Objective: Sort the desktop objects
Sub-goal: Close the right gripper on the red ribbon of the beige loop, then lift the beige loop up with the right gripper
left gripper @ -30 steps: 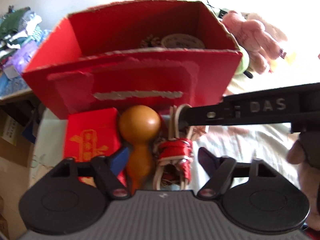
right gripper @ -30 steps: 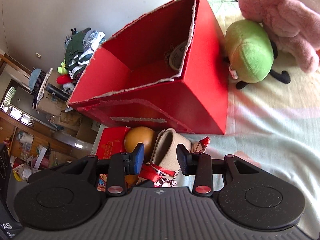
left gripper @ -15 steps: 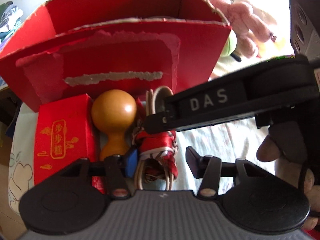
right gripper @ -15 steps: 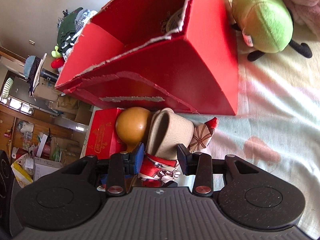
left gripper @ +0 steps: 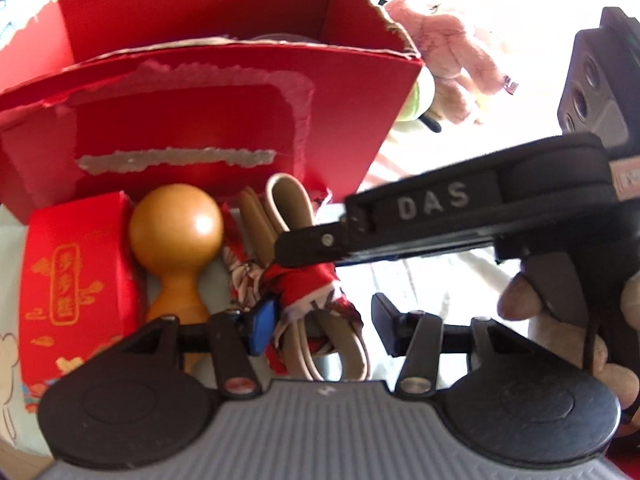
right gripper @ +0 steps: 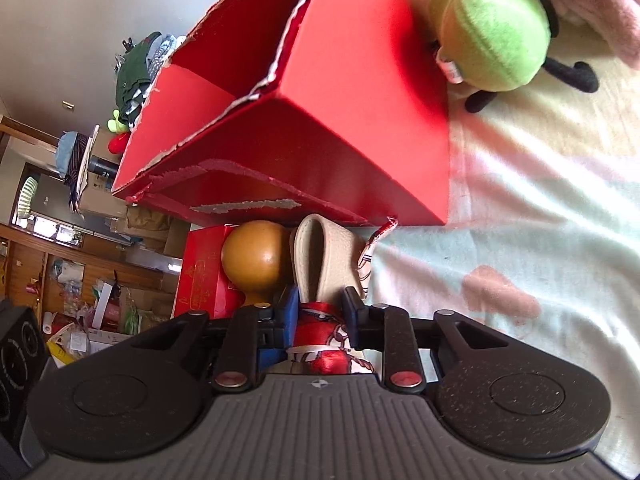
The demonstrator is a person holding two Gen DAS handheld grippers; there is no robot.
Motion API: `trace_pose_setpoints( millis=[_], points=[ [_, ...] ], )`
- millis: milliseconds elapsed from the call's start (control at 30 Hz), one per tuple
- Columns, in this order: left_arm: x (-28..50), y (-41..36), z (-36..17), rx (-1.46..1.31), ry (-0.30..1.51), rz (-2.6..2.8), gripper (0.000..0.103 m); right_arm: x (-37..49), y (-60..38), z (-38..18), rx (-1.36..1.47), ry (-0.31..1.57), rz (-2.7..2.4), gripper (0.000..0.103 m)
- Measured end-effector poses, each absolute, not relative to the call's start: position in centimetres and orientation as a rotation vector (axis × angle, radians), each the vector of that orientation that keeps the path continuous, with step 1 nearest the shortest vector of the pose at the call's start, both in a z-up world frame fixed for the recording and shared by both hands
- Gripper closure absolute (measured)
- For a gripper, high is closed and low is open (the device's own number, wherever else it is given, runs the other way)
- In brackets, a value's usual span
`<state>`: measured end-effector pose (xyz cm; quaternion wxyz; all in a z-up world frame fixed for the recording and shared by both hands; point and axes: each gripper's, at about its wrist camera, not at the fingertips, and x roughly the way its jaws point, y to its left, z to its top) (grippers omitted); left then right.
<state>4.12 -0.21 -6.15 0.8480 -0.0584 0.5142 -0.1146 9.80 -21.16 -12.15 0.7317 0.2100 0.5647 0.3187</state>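
Observation:
A beige strap bundle wrapped in a red patterned scarf (left gripper: pixel 304 292) lies in front of the big red cardboard box (left gripper: pixel 224 120). My left gripper (left gripper: pixel 320 328) is open, its fingers on either side of the bundle's near end. My right gripper (right gripper: pixel 318 312) is closed on the scarf-wrapped bundle (right gripper: pixel 324 276); it also reaches in from the right in the left wrist view (left gripper: pixel 400 216). An orange wooden gourd (left gripper: pixel 176 240) and a small red gift box (left gripper: pixel 76 280) lie left of the bundle.
A green plush toy (right gripper: pixel 492 28) and a pink plush toy (left gripper: pixel 452 52) lie right of the big box on the pale patterned cloth (right gripper: pixel 540 240). A cluttered room with shelves and cartons (right gripper: pixel 80 272) lies beyond the table's left edge.
My right gripper has come down onto the bundle and narrowed its jaws around the red scarf. My left gripper has shifted right, from the gourd to straddling the bundle.

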Motion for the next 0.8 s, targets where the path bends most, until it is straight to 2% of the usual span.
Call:
trace_pose_setpoints(
  millis=[100, 200, 333, 433, 800],
  points=[
    [5.3, -0.6, -6.6, -0.111, 1.106, -0.230, 0.051, 10.0, -21.6, -12.6, 0.497, 1.249, 0.693, 0.077],
    [5.5, -0.8, -7.2, -0.104, 1.125, -0.229, 0.049, 10.0, -21.0, -12.3, 0.469, 1.242, 0.699, 0.070],
    [5.6, -1.3, -7.4, -0.076, 1.123, -0.230, 0.047, 10.3, -19.0, -11.8, 0.396, 1.227, 0.715, 0.069],
    [5.7, -1.1, -7.5, -0.081, 1.122, -0.223, 0.052, 10.8, -18.3, -12.3, 0.385, 1.242, 0.713, 0.065],
    [6.4, -2.3, -6.8, -0.060, 1.144, -0.269, 0.057, 10.7, -20.6, -12.7, 0.428, 1.250, 0.699, 0.069]
  ],
)
